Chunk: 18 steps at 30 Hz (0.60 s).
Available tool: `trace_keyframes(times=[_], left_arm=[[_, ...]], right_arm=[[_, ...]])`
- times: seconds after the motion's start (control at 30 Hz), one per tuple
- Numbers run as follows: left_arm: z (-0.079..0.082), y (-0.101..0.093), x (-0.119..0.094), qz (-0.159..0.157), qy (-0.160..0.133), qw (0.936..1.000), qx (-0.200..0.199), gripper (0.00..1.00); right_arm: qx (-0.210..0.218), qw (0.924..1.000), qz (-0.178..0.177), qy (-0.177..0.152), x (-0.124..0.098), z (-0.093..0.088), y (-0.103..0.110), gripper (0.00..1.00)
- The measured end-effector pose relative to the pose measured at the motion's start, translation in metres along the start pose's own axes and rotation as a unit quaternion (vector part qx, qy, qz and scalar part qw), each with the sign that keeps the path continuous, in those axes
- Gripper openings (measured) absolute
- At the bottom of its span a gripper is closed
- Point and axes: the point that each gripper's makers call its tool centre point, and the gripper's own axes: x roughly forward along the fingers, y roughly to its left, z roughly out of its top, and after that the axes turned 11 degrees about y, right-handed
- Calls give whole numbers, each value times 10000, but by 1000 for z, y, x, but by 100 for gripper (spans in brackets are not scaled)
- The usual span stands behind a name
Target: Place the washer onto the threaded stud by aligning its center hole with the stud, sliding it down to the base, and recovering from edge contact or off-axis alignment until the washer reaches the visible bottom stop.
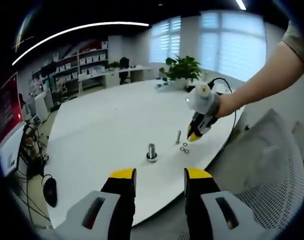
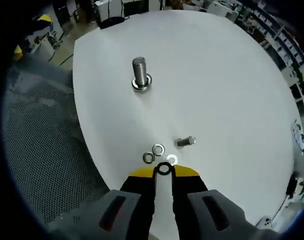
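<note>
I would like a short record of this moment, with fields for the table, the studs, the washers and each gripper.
table: white round table
upright stud: threaded stud standing, a washer already at its base
second stud: smaller stud lying on its side
loose washers: three washers flat beside the lying stud
right gripper: right gripper shut on a dark washer, low over the loose ones
left gripper: left gripper open, nothing between its fingers, near the table edge

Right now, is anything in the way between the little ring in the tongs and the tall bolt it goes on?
Nothing visible. The right tongs pinch a small dark metal washer. Bare white table runs to the upright silver threaded stud. Three loose silver washers and a short lying bolt sit nearer, slightly aside.
</note>
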Motion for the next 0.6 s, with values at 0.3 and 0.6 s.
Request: trace_keyframes(times=[0.3,0.6], left_arm=[[2,2,-2,44,-81,10000,-22,36],[1,2,-2,46,-64,10000,-15,36]], right_arm=[[-17,9994,-222,-268,-21,24,-18,13],[-169,9994,-236,-181,-15,29,-20,13]])
